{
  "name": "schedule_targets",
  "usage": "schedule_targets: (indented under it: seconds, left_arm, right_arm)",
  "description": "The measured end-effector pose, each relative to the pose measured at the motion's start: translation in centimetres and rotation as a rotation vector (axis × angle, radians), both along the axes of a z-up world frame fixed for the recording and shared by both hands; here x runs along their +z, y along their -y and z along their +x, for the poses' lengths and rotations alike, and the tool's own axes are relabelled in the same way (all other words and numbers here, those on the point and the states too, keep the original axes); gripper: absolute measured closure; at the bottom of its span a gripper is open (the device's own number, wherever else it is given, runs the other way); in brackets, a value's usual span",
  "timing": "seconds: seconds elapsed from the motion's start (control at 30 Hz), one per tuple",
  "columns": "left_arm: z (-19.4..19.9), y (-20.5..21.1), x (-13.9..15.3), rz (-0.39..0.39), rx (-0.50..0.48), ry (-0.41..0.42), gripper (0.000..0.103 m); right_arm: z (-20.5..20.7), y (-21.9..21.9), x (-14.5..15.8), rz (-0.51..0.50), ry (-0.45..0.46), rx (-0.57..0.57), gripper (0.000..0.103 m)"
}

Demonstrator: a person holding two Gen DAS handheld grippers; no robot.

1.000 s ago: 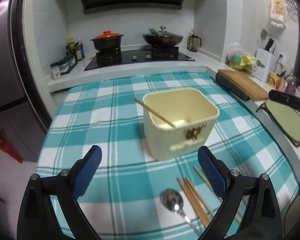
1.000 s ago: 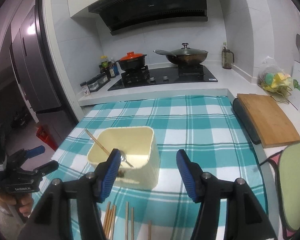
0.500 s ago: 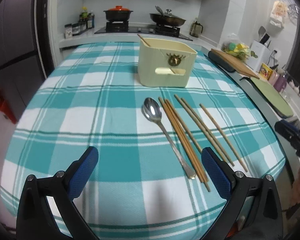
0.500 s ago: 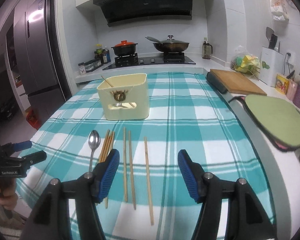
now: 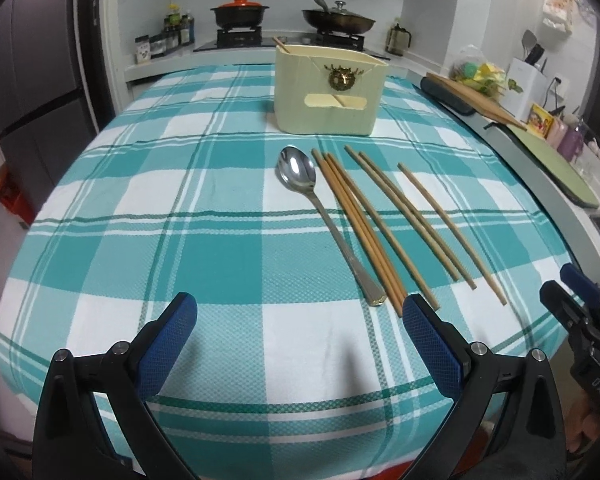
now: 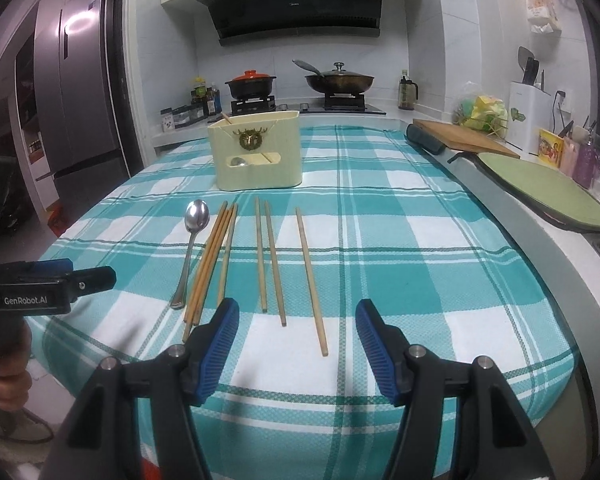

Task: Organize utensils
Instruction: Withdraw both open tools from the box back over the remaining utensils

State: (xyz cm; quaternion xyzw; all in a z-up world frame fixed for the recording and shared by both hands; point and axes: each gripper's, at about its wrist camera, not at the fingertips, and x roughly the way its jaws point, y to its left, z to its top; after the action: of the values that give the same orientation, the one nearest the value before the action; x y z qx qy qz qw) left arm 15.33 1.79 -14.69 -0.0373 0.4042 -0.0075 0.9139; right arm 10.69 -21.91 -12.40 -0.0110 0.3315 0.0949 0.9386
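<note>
Barely begun. On the checked desk [image 5: 204, 240], cream holder [image 5: 328, 92] already containing one chopstick and one spoon. Just before it, waiting: six chopsticks [image 5: 384, 224], then spoon [image 5: 320, 216]. Left tongs [image 5: 300, 344] and right tongs [image 6: 298, 344] spread apart, gripping nothing.

spoon [image 5: 298, 172] | chopsticks [image 5: 384, 220] flat, side by side | cream holder [image 5: 328, 92] upright behind
</note>
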Motion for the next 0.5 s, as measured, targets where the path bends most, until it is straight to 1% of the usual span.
schedule_targets:
  seconds: [0.13, 0.23, 0.5]
  left_arm:
    - [0.1, -0.1, 0.2, 0.021, 0.013, 0.003, 0.001]
    - [0.3, -0.3, 0.1, 0.027, 0.025, 0.001, 0.001]
    - [1.3, -1.1, -1.0, 0.007, 0.059, -0.037, 0.001]
  right_arm:
    - [-0.3, -0.1, 0.1, -0.009, 0.022, 0.003, 0.041]
    - [-0.2, -0.1, 0.0, -0.005, 0.019, 0.0, 0.041]
    - [0.3, 0.1, -0.4, 0.0, 0.005, -0.005, 0.041]
